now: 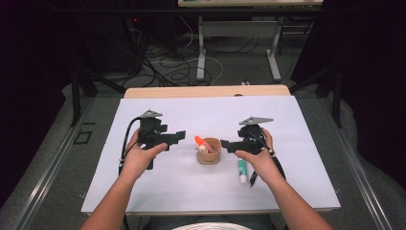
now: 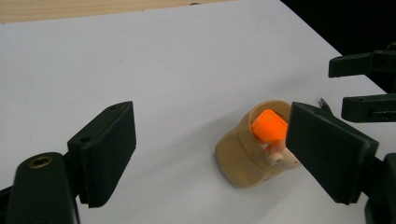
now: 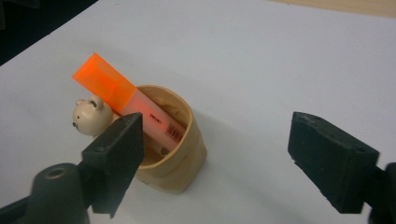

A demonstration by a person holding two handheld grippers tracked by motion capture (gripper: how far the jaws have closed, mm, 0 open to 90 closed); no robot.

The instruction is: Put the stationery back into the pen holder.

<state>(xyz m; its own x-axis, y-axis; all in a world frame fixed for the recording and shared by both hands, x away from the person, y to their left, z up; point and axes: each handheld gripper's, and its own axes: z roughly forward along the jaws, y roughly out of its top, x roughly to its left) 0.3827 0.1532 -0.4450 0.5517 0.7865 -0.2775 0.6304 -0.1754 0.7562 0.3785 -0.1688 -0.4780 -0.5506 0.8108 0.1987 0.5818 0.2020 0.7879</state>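
Both grippers gape wide and hold nothing — the left gripper (image 1: 176, 137) and right gripper (image 1: 229, 146) flank the cup (image 1: 208, 152) mid-table; its highlighter (image 3: 122, 97) and bear pen (image 3: 89, 115) lean out, so a nudge could tip it; the glue stick (image 1: 242, 171) lies by the right hand.

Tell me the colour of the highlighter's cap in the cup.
Bright translucent orange; the highlighter in the tan cup shows best in the right gripper view.
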